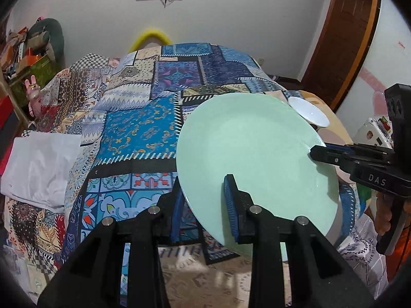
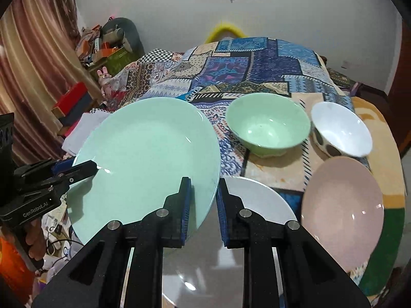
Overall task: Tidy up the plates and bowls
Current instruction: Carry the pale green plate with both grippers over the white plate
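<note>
A large mint-green plate [image 1: 251, 148] is lifted and tilted above the table, held on two sides. My left gripper [image 1: 205, 205] is shut on its near rim. My right gripper [image 2: 203, 205] is shut on its opposite rim; the plate shows large in the right wrist view [image 2: 146, 159]. Under it lies a white plate [image 2: 262, 200]. A pink plate [image 2: 341, 210] lies to the right. A green bowl [image 2: 267, 125] and a white spotted bowl [image 2: 341, 133] stand behind. The right gripper also shows in the left wrist view [image 1: 318, 154], the left gripper in the right wrist view [image 2: 90, 169].
A patchwork cloth [image 1: 143, 128] covers the table and a raised hump at the back. A white folded cloth [image 1: 38, 164] lies at the left. A cluttered shelf [image 2: 102, 48] stands far left. A wooden door [image 1: 349, 38] is at the right.
</note>
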